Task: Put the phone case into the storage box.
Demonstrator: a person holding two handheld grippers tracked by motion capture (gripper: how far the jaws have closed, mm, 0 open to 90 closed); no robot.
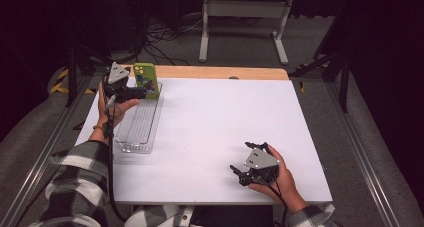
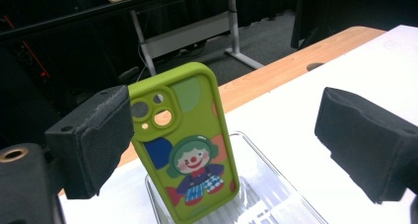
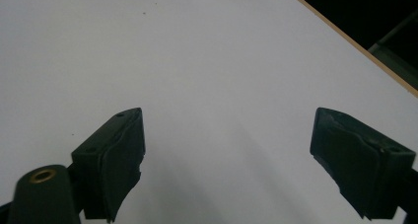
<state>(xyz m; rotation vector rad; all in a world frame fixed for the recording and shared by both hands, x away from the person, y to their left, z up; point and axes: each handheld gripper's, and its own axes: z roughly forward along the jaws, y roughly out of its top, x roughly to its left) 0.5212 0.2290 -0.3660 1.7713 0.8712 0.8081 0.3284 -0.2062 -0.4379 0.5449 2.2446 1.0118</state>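
A phone in a green case (image 1: 146, 80) with a clown picture stands upright, leaning in the far end of a clear plastic tray (image 1: 135, 132) at the table's left side. In the left gripper view the phone (image 2: 190, 145) rises from the tray (image 2: 281, 189). My left gripper (image 1: 141, 92) (image 2: 226, 113) is open wide around the phone; the left pad (image 2: 93, 140) stands close beside its edge and the right pad (image 2: 365, 140) is well apart from it. My right gripper (image 1: 238, 173) (image 3: 226, 135) rests open over the bare white table near the front right, with nothing between its jaws.
The white table top (image 1: 215, 117) has a wooden strip (image 1: 225, 73) along its far edge. Behind it on the floor stand a white frame (image 1: 245, 9) and loose cables (image 1: 160, 37). Metal rails run along both sides of the table.
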